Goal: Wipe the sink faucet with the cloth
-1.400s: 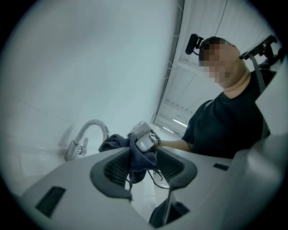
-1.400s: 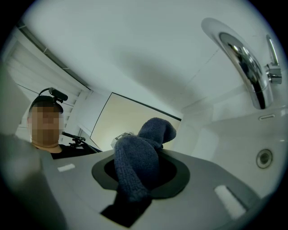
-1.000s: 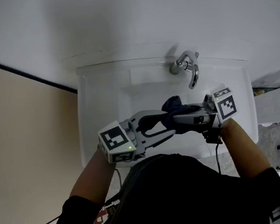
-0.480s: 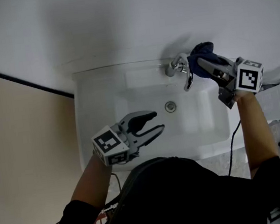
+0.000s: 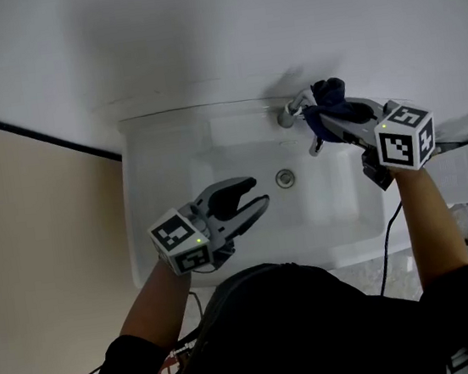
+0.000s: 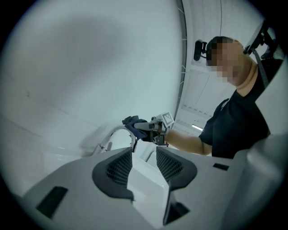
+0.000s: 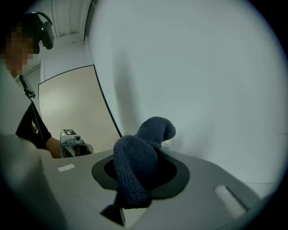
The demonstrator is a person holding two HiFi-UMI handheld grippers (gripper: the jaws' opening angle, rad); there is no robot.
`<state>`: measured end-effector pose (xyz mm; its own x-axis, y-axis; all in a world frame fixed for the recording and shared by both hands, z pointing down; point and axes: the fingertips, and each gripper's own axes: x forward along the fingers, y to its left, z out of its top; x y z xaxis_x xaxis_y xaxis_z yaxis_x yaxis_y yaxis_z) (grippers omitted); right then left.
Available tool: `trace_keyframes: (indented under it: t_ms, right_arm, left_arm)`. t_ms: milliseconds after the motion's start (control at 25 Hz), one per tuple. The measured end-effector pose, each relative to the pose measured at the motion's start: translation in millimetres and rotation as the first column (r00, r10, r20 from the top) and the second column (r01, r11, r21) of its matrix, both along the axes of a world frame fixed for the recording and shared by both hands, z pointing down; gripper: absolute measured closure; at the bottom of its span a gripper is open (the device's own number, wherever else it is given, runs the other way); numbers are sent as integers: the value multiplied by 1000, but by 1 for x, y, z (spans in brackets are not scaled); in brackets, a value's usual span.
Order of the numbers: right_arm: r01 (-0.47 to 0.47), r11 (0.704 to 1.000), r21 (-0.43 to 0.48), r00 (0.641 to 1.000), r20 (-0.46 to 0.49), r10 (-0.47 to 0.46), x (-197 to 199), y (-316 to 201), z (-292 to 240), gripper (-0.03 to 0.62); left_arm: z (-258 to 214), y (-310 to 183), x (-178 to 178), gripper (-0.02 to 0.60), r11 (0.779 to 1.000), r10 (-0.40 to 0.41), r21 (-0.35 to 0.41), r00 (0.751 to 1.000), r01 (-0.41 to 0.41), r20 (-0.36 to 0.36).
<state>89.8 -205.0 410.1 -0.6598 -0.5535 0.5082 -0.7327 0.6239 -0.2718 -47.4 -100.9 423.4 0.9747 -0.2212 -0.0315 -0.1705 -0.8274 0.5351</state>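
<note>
My right claw (image 5: 336, 120), clenched on the cloth (image 5: 329, 94), has swung up to the faucet (image 5: 290, 114); wiping can start; left claw (image 5: 251, 197) released, empty, well below the faucet.

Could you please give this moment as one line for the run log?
right claw: shut on cloth, cloth at faucet | left claw: open, empty, above sink

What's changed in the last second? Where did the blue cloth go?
The right claw, gripping the blue cloth, swung from over the sink, beside the left claw, up to the faucet; the cloth now lies against it. The left claw stayed open and empty over the sink. Nothing was let go.
</note>
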Motion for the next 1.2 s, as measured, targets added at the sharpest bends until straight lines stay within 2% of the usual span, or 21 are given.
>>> trace_keyframes:
  t_ms: [80, 160, 280, 400, 520, 600, 640, 680, 800, 880, 960, 1040, 1120, 1200]
  right_arm:
    - [-9, 1000, -10, 1000, 7, 9, 0, 16, 8, 478]
    - [-15, 999, -38, 999, 35, 16, -2, 32, 20, 477]
    - [-32, 998, -63, 995, 89, 37, -4, 42, 33, 476]
    - [-36, 997, -64, 994, 101, 42, -5, 43, 39, 474]
    - [-22, 997, -80, 995, 93, 29, -6, 47, 50, 473]
    - [-19, 996, -93, 995, 99, 28, -7, 51, 58, 473]
    - [-19, 995, -98, 995, 98, 28, -7, 52, 61, 473]
    - [-17, 994, -104, 996, 90, 26, -8, 54, 65, 471]
    - [5, 992, -126, 1000, 21, -2, -8, 61, 75, 473]
    - [29, 991, -131, 999, -14, -31, -7, 69, 72, 476]
    - [26, 995, -101, 1000, 20, -24, 0, 69, 48, 476]
    - [-4, 1000, -28, 999, 41, 5, 10, 53, 11, 477]
    - [-7, 998, 57, 1000, -19, 8, 14, 26, -19, 476]
    - [24, 994, 104, 994, -113, -12, 7, -5, -33, 476]
  left_arm:
    - [2, 6, 1, 414, 998, 48, 47, 999, -48, 0]
    - [11, 18, 4, 414, 989, 96, 105, 994, -101, 53]
    - [16, 23, 11, 414, 991, 109, 67, 993, -112, 48]
    - [11, 10, 15, 414, 998, 58, -28, 998, -59, -28]
    - [21, -5, 11, 417, 998, -2, -64, 1000, 1, -14]
    - [26, -15, 7, 470, 995, -50, -86, 999, 51, 10]
    - [28, -21, 5, 550, 992, -83, -95, 996, 86, 29]
    - [31, -26, 3, 583, 988, -116, -93, 992, 121, 50]
    - [36, -33, 1, 584, 981, -190, -17, 976, 192, 104]
    - [41, -34, 3, 584, 980, -195, -3, 974, 197, 112]
    - [44, -34, 8, 584, 984, -170, -35, 981, 174, 88]
    - [48, -35, 11, 584, 988, -142, -54, 985, 148, 93]
    - [54, -34, 12, 584, 992, -115, -40, 986, 121, 122]
    - [57, -31, 15, 583, 996, -88, -15, 987, 91, 136]
